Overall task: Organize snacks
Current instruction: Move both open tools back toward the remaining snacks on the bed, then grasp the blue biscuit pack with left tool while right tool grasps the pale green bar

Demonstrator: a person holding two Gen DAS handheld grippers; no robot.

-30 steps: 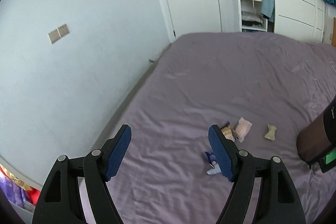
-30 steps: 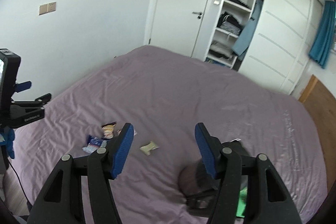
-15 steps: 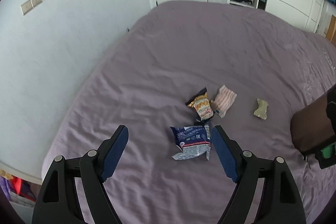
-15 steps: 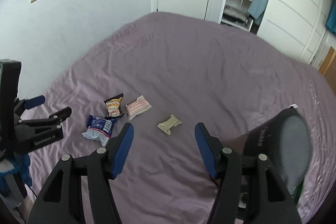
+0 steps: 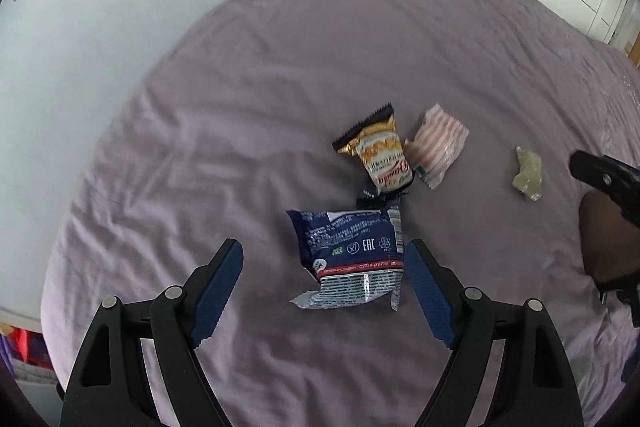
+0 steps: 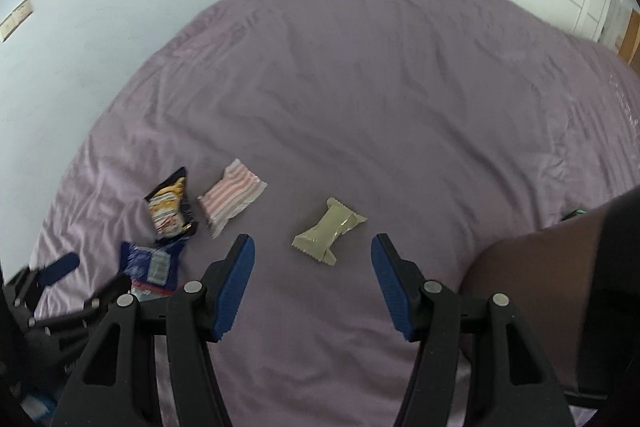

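With both jaws spread wide and gripping nothing, my left tool [image 5: 324, 287], whose jaws have just been opening, frames the crinkled dark-blue foil snack packet [image 5: 352, 259] at lower centre on the mauve bedsheet [image 5: 248, 87]. My right tool [image 6: 313, 269] frames the small olive-beige wrapped candy [image 6: 328, 231]. Above, toward frame centre, the gold-and-black snack wrapper [image 5: 380, 155] lies just beside the pink-striped white sachet [image 5: 436, 151].

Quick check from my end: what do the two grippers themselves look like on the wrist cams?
The left gripper and right gripper look alike: black angular frames with triangular cut-outs and silver pivot pins, each ending in two fingers faced with ribbed blue pads. No cables or sleeves show, and no lettering can be read.
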